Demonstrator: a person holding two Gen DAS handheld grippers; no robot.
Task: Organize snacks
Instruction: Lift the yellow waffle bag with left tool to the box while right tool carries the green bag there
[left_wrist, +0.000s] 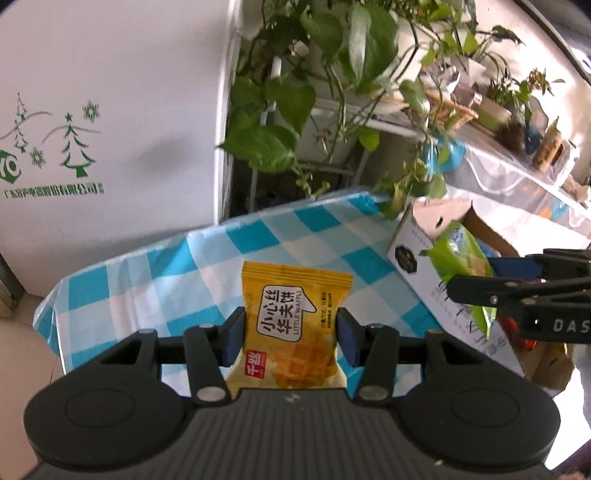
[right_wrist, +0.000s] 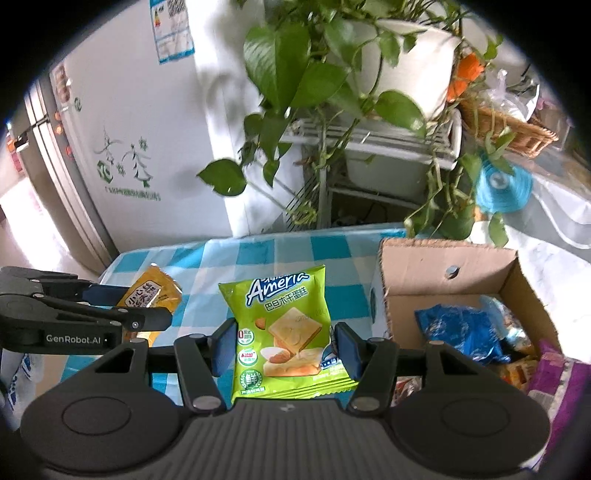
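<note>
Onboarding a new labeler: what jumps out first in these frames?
Each gripper is shut on a snack: the left gripper holds a yellow Little Waffle packet, the right gripper a green Ameria cake packet, both above the blue-and-white checked tablecloth. To the right stands an open cardboard box already holding snack bags, with leafy potted plants behind.

Table (right_wrist: 280, 251), blue-white checked cloth; open cardboard box (right_wrist: 443, 291) on right side.
</note>
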